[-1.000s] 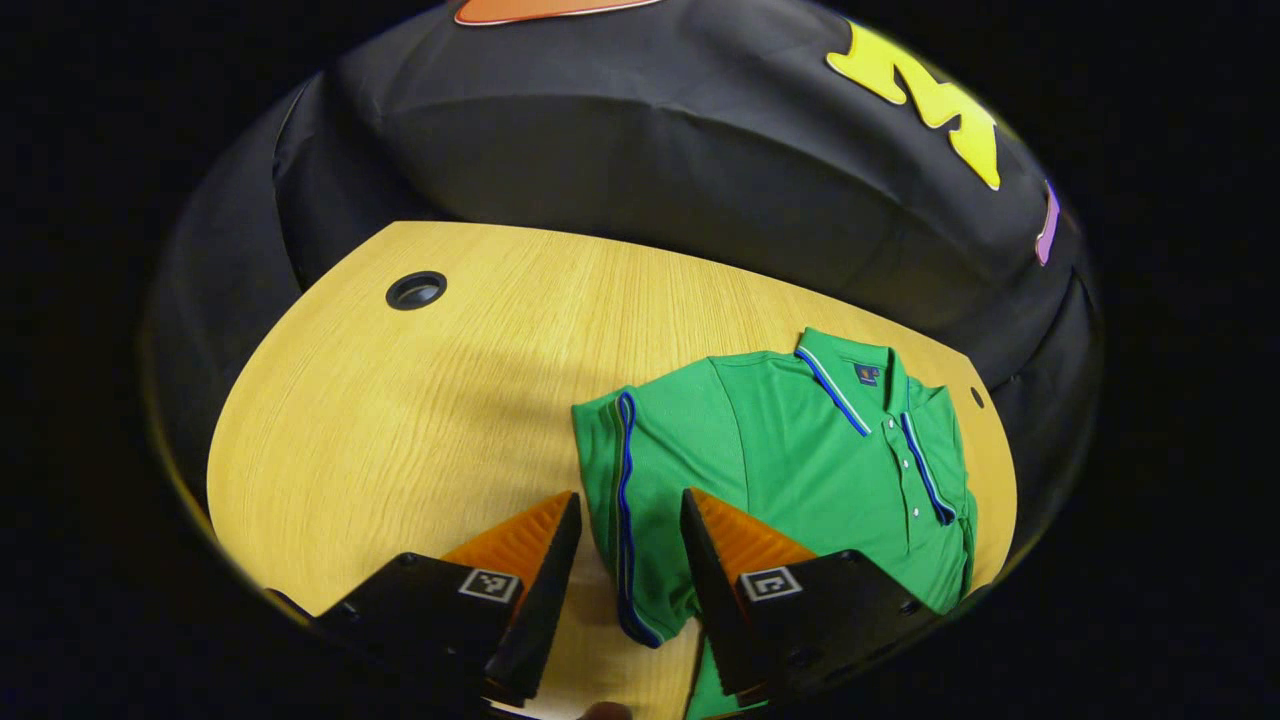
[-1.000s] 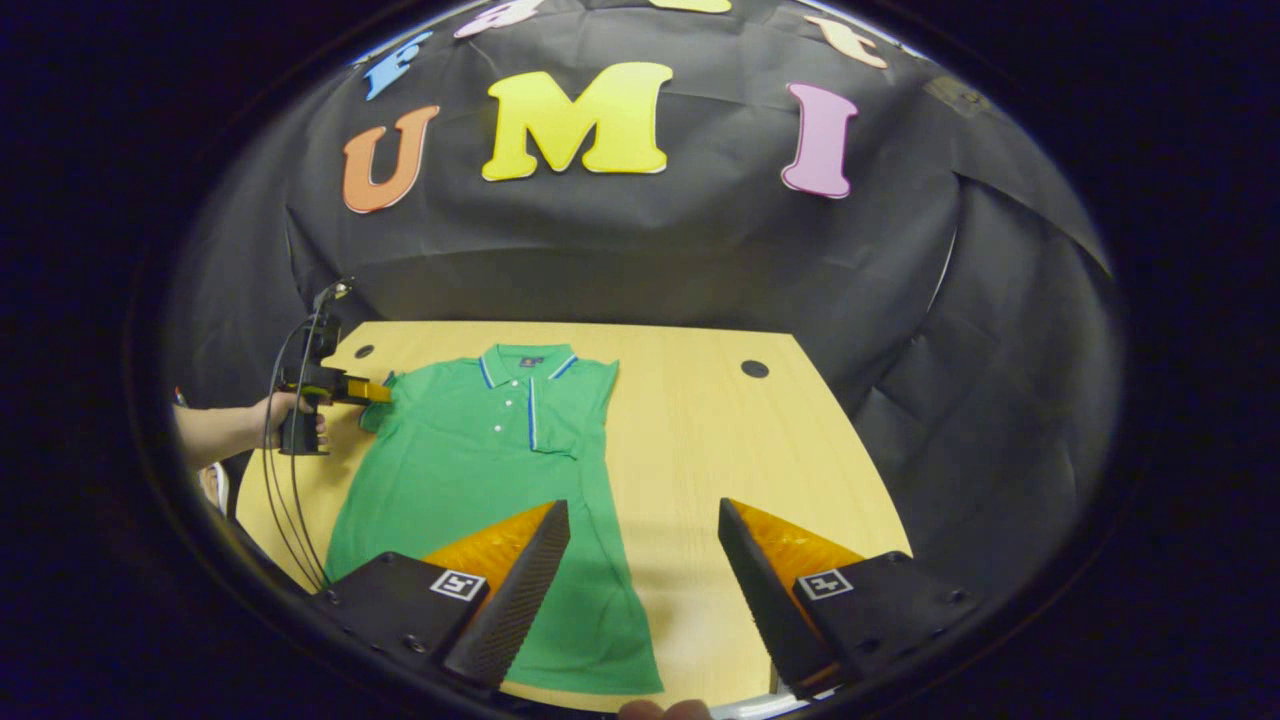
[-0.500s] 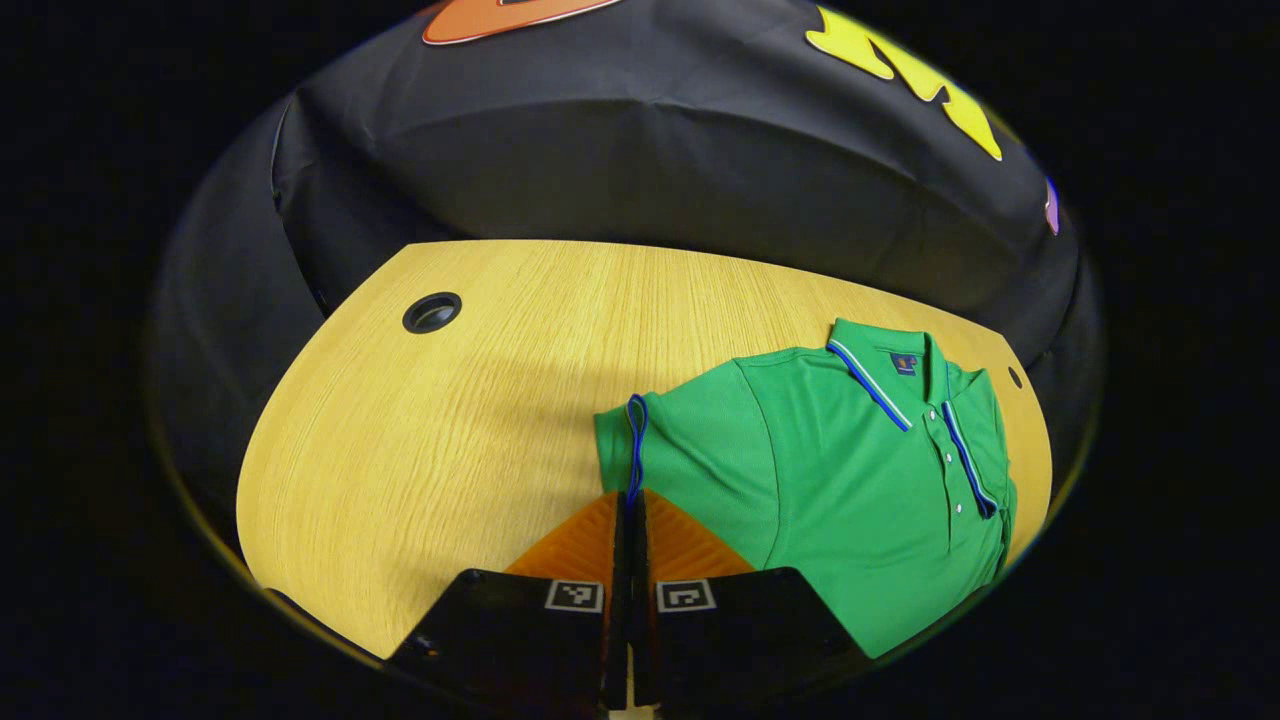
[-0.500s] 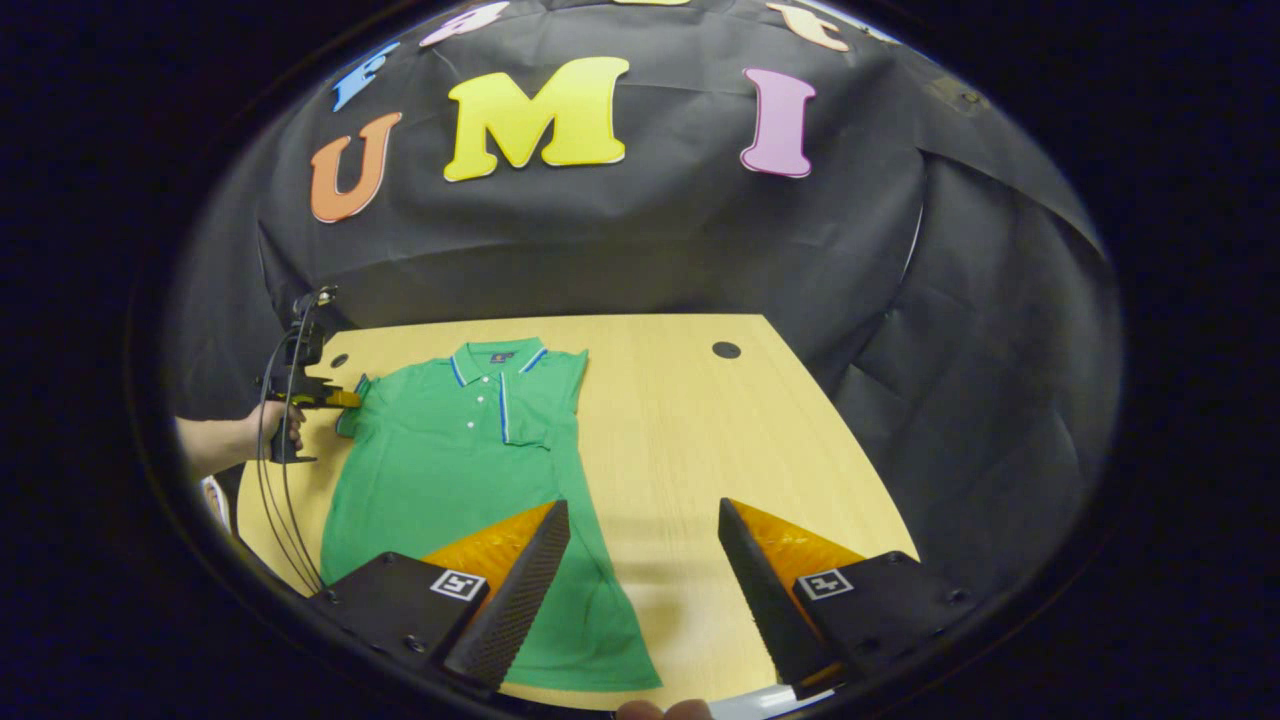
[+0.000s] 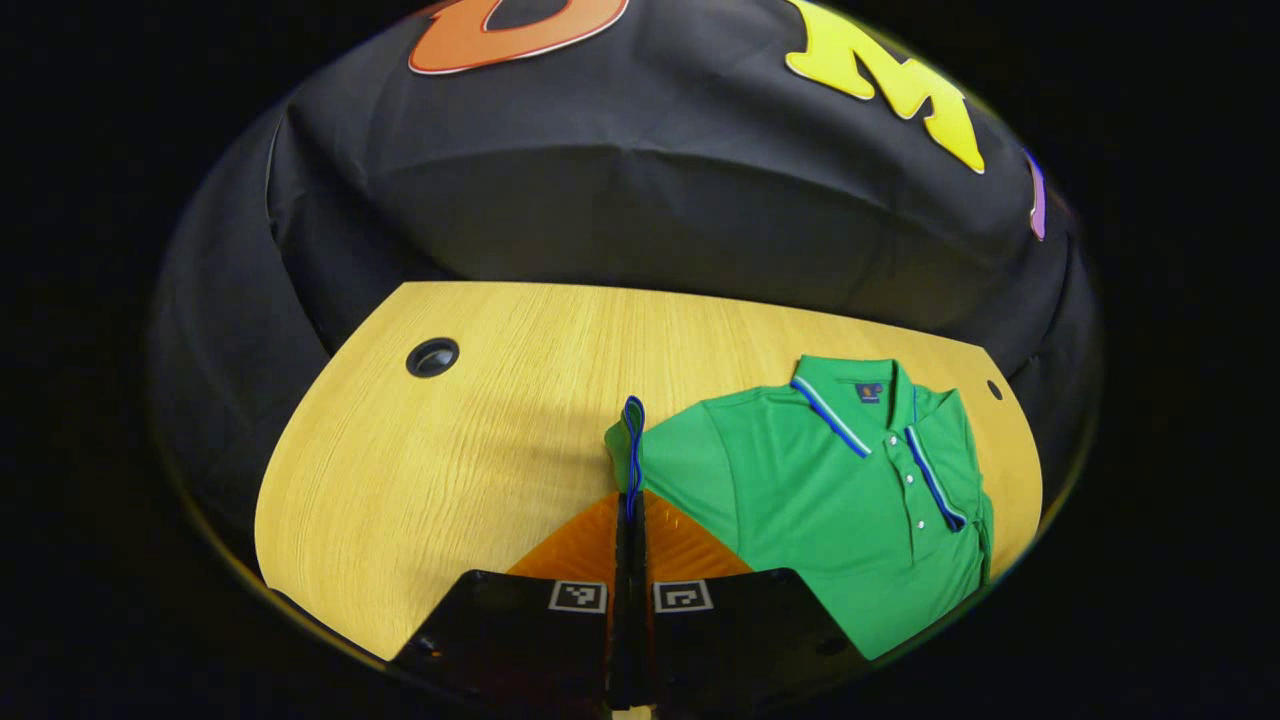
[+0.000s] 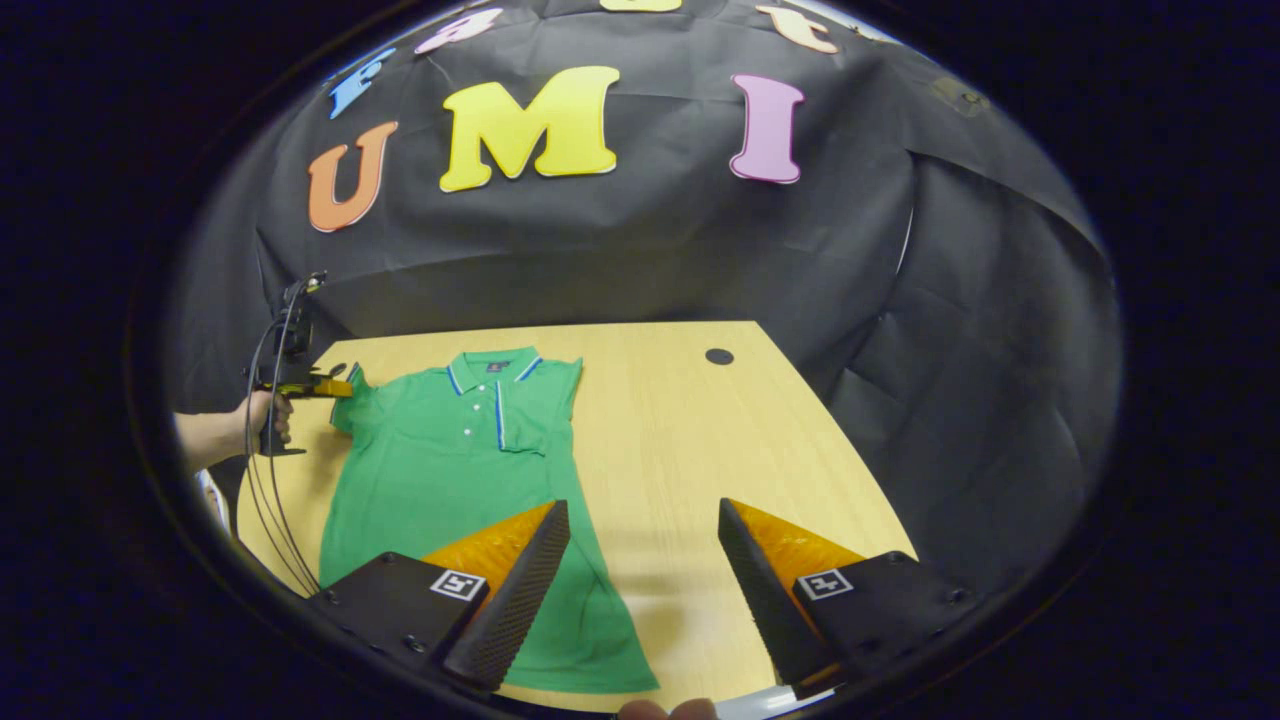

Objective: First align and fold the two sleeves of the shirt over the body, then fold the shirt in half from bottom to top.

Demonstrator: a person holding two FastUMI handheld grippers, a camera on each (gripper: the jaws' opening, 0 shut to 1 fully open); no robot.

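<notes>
So the left gripper (image 5: 630, 505) is clamped tight on the blue-trimmed cuff of the shirt's sleeve (image 5: 632, 440), which stands up pinched right between its fingers, with the rest of the green polo shirt (image 5: 850, 520) spread out toward 3 o'clock on the wooden tabletop (image 5: 450, 450). Over in the right gripper view, the right gripper (image 6: 640, 560) hangs wide open with nothing in it near the shirt's bottom hem at 6 o'clock. The shirt lies flat there at about 9 o'clock, collar pointing at the booth wall and its other sleeve already folded onto the body, while a hand (image 6: 262, 418) holds the left gripper at the far sleeve.
</notes>
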